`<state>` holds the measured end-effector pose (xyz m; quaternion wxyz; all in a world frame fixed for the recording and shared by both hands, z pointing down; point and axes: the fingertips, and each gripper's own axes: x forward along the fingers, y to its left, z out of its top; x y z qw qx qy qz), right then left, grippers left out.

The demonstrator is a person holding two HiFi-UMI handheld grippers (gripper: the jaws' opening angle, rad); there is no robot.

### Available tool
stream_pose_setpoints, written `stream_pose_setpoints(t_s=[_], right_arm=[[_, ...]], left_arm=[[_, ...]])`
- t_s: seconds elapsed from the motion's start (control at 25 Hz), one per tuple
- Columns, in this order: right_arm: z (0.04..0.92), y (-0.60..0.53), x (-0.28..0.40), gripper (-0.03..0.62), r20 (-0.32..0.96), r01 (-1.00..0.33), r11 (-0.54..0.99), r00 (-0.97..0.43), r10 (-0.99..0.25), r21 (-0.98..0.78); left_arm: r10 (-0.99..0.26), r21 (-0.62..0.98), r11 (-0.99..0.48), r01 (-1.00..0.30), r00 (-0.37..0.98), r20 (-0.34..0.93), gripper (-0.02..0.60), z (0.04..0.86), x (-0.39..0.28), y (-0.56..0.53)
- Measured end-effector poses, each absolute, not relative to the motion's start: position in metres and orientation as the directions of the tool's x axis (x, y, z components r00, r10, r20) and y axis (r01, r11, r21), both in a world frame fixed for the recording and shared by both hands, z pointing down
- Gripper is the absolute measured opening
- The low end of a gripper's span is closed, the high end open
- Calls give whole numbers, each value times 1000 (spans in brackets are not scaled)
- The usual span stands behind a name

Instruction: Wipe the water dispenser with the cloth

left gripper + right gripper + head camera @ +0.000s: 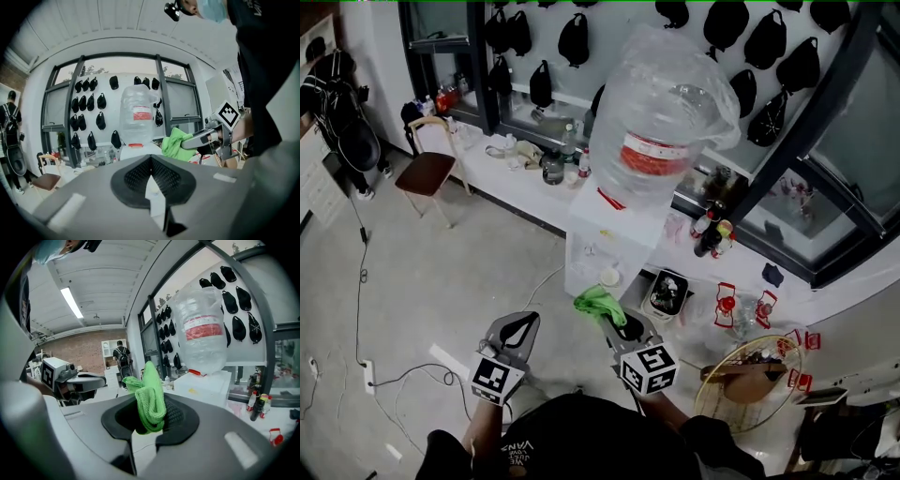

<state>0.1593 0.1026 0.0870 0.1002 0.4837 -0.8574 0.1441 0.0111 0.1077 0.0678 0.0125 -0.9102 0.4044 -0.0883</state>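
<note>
My right gripper is clamped on the green cloth, with the water dispenser front dead ahead and closer to it than to my empty, closed-up left gripper.

Two grippers are held out side by side in front of the body, the right one loaded.

The left gripper is held low at the left, pointed forward and a little upward; its jaws are seen brought together at the tips in the left gripper view, with nothing caught between them. The right gripper is held just beside it and slightly further forward, and its jaws are closed on a folded green cloth that stands up out of the pads. A marker cube is carried on the rear of each gripper. Both forearms are drawn in close to the torso, the left forearm being partly shown under its cube.
</note>
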Motion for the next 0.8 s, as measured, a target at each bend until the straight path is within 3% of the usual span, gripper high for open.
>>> stream_pose_setpoints(t_s=[0.8], right_arm=[[78, 122, 169, 89, 297, -848, 515, -526, -797, -122]], left_arm=[[-766, -102, -642, -760, 629, 132, 2, 59, 18, 135]])
